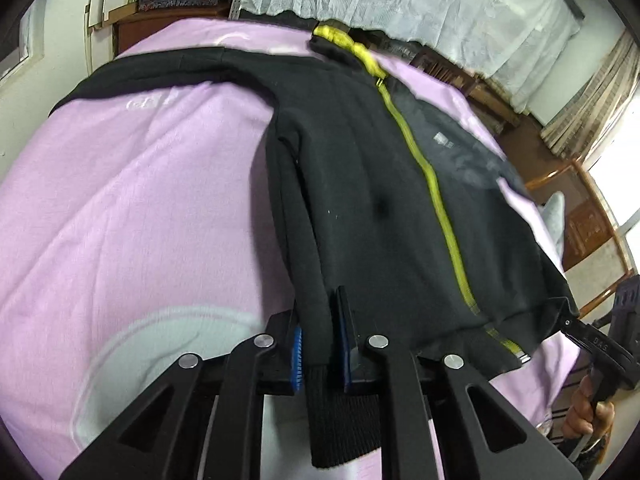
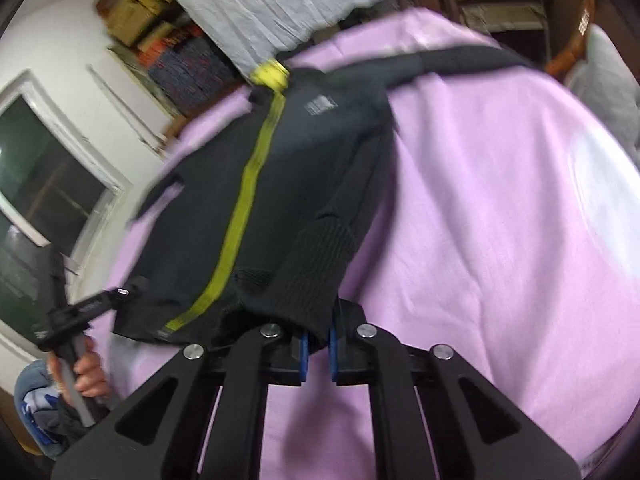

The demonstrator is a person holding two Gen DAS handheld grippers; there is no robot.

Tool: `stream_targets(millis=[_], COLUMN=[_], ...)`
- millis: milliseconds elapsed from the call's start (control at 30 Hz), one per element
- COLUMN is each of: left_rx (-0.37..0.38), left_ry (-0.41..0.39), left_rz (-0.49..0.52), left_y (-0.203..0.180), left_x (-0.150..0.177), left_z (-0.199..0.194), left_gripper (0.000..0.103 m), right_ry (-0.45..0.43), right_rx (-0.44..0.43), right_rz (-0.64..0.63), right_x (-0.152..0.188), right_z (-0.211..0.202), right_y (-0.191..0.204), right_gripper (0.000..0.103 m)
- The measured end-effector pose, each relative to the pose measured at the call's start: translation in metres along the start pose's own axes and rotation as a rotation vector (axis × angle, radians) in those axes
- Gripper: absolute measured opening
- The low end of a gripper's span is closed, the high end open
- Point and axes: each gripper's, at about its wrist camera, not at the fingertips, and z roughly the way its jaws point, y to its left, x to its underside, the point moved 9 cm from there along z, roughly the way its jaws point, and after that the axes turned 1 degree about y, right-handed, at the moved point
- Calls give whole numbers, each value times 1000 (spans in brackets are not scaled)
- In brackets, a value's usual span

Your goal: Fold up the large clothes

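Observation:
A black jacket [image 1: 372,184] with a yellow-green zipper [image 1: 432,184] lies front up on the pink bedsheet [image 1: 132,208]. My left gripper [image 1: 320,344] is shut on the jacket's hem at its left corner, a ribbed cuff hanging between the jaws. In the right wrist view the jacket [image 2: 296,168] stretches away, and my right gripper [image 2: 316,344] is shut on a ribbed cuff [image 2: 316,268] by the hem. The other gripper shows at the hem's far corner in each view [image 1: 592,344] [image 2: 96,304]. One sleeve [image 2: 460,60] lies spread toward the far right.
White curtains [image 1: 400,4] hang beyond the bed. Stacked boxes [image 2: 160,40] and a window [image 2: 48,184] stand at the wall. A wooden bed frame [image 1: 592,216] and a grey pillow [image 2: 608,92] lie along the bed's side.

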Motion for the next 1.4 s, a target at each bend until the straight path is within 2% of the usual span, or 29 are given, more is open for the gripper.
stream_targets(millis=[67, 100, 133, 167, 200, 233, 267, 333, 400, 467, 500, 567, 700, 800, 867, 1000, 1067, 1133, 1200, 1233, 1267, 1300, 1400], left_rx=[-2, -17, -28, -48, -75, -108, -129, -173, -180, -188, -197, -232, -274, -293, -284, -300, -312, -310, -304, -305, -314, -331, -354], left_ry=[-10, -7, -8, -13, -27, -63, -91, -145, -161, -166, -172, -185, -141, -111, -83, -69, -63, -56, -48, -46, -44, -41, -40], left_rz=[2, 4, 2, -3, -9, -12, -15, -16, -3, 25, 37, 72, 140, 155, 164, 192, 200, 194, 189, 197, 206, 219, 229], left_y=[1, 2, 3, 6, 11, 16, 20, 26, 22, 8, 2, -13, -33, -33, -34, -28, -28, -30, -33, -35, -35, -33, -30], left_x=[2, 2, 2, 1, 0, -4, -7, -19, -34, -56, -66, -88, -113, -116, -114, -104, -104, -105, -103, -101, -98, -96, -93], left_z=[0, -2, -4, -8, -14, -24, -31, -48, -54, -50, -47, -34, -1, 15, 25, 32, 38, 42, 44, 44, 45, 46, 49], left_gripper=[15, 19, 28, 39, 63, 80, 83, 83, 83, 87, 93, 96, 96, 96, 96, 96, 96, 96, 96, 96, 96, 96, 96], right_ry=[33, 38, 39, 37, 27, 3, -42, -114, -142, -151, -153, -141, -148, -190, -194, -149, -106, -103, -105, -103, -102, -111, -150], right_rx=[26, 30, 50, 69, 89, 113, 143, 151, 96, 55, 41, 40, -32, -13, 30, 170, 172, 144, 101, 77, 79, 111, 206], right_rz=[18, 13, -3, -16, -29, -36, -36, -29, -24, -54, -93, -154, -125, -141, -165, -127, -78, -57, -135, -198, -231, -260, -256], right_x=[11, 14, 16, 16, 15, 13, 9, -2, -16, -33, -43, -61, -91, -99, -94, -70, -57, -56, -57, -55, -51, -47, -41], right_z=[7, 7, 2, -3, -10, -20, -34, -57, -64, -57, -48, -26, -14, -27, -42, -69, -78, -80, -82, -88, -93, -100, -120], right_y=[-11, -12, -13, -14, -16, -19, -24, -27, -18, 3, 20, 48, 81, 86, 74, 17, -2, 0, 23, 37, 40, 40, 23], right_gripper=[6, 6, 8, 20, 36, 43, 51, 51, 51, 49, 46, 42, 43, 43, 44, 59, 60, 60, 61, 63, 70, 73, 72])
